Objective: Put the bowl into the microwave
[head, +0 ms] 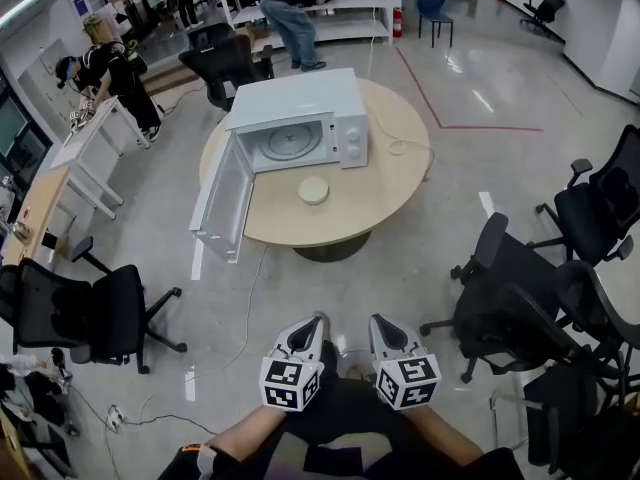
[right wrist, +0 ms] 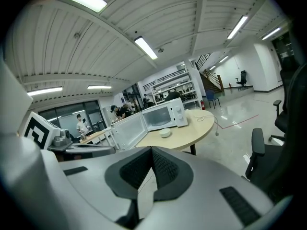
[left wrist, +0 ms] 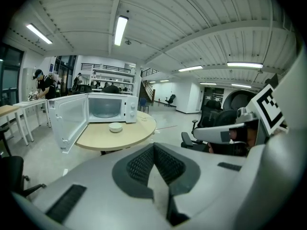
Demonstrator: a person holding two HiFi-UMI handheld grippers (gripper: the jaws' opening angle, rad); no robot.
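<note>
Jaws of our left gripper (head: 314, 324): closed tip to tip, ribbed pads meeting in a point, nothing between them. Jaws of our right gripper (head: 380, 324): likewise closed and empty. We hold both grippers low and side by side, close to our body and well apart from the desk (head: 390, 183).

Bowl (head: 314, 190): small, pale and round. It sits upright on the desk just in front of the microwave (head: 300, 118), outside it. Neither gripper touches it.

Microwave: white, on the far half of the round desk. Its door (head: 222, 203) is swung wide to our left and reaches past the desk edge. The cavity holds only the turntable (head: 290, 143).

Other items: a cord (head: 405, 148) lies on the desk to the right of the microwave. Dark chairs (head: 520, 288) stand on the floor between us and the desk. People work at benches and shelves far behind.

Progress, as we judge it: the open door is the only step done, and the bowl has not been moved. What is left is to get within reach of the desk, part one gripper's jaws, take the bowl by its rim, carry it into the cavity, set it on the turntable and let go.
</note>
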